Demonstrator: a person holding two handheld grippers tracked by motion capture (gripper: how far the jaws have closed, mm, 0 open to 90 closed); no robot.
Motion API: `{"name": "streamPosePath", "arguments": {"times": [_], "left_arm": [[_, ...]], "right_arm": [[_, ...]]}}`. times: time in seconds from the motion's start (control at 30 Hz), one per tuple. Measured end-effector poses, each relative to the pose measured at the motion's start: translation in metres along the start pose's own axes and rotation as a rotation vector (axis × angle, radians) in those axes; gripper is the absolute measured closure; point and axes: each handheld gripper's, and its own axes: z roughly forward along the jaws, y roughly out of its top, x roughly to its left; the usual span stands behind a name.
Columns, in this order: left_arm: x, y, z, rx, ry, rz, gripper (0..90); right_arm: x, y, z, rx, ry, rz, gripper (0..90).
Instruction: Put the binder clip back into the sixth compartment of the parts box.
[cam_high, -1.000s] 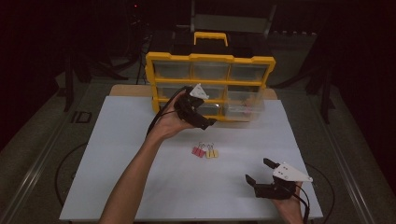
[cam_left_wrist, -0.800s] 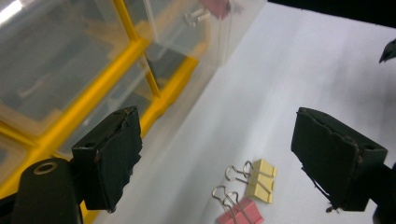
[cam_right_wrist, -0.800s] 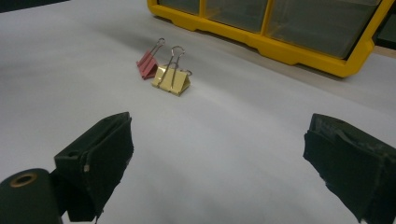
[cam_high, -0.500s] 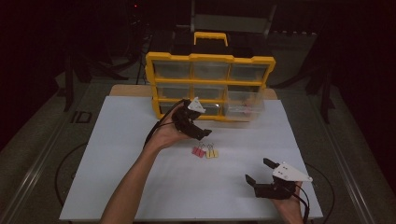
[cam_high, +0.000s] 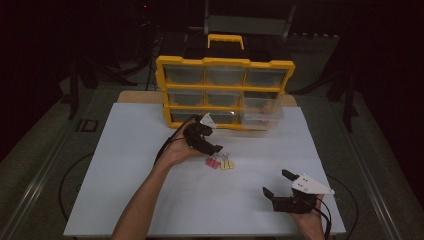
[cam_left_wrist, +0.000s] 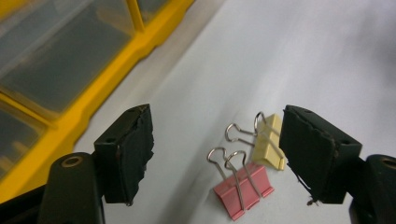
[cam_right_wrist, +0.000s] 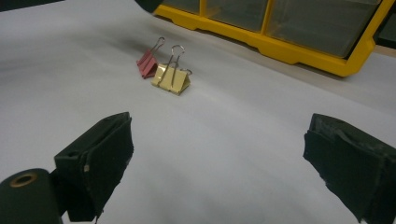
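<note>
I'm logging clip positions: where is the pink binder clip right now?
In the high view, the pink binder clip lies mid-table on the white surface, beside the yellow binder clip, just under the left hand-held gripper.

Your left gripper (cam_high: 214, 148), jaws apart, angles downward at arm's reach; your right gripper (cam_high: 278, 184) rests low, jaws wide.

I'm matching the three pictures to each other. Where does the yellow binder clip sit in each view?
High view: yellow binder clip at mid-table, right of the pink binder clip.
Left gripper view: lower centre, close to the right-hand jaw, above the pink one.
Right gripper view: upper left, right of the pink one.
Shared landmark: the yellow drawer organizer.
</note>
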Motion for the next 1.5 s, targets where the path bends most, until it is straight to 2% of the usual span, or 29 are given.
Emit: {"name": "streamPosePath", "arguments": {"times": [0.2,0.53,0.57,0.7,0.77,0.87,0.93,1.17,1.33,1.4,1.5], "left_arm": [[0.001,-0.009,0.011,0.027,-0.029,-0.017,33.4],[0.0,-0.015,0.024,0.052,-0.089,-0.012,49.5],[0.0,-0.017,0.026,0.056,-0.091,-0.016,53.4],[0.003,-0.026,0.033,0.077,-0.11,-0.038,59.7],[0.004,-0.029,0.034,0.068,-0.12,-0.055,62.4],[0.007,-0.033,0.033,0.047,-0.145,-0.082,67.7],[0.007,-0.034,0.032,0.049,-0.148,-0.078,72.6],[0.004,-0.037,0.023,0.034,-0.174,-0.09,77.4],[0.0,-0.042,0.017,0.029,-0.199,-0.081,81.4],[-0.003,-0.044,0.013,0.02,-0.227,-0.074,83.6],[-0.007,-0.046,0.008,0.027,-0.231,-0.051,88.8]], "right_arm": [[0.0,0.0,0.0,0.001,0.0,0.0,7.6],[0.0,0.0,0.0,0.0,0.0,0.0,7.6],[0.0,0.0,-0.001,0.0,-0.002,0.004,7.6],[-0.001,0.0,-0.001,0.0,-0.002,0.006,7.6],[-0.001,0.0,-0.001,0.0,-0.002,0.006,7.6],[-0.001,0.0,-0.001,0.0,-0.002,0.005,7.6],[-0.001,0.0,-0.001,0.001,-0.002,0.005,7.6],[-0.001,0.0,-0.001,0.001,-0.003,0.005,7.6],[0.0,0.0,-0.001,0.001,-0.003,0.003,7.6],[0.0,0.0,-0.001,0.0,-0.003,0.003,7.6],[0.0,0.0,-0.001,0.0,-0.002,0.003,7.6]]}}
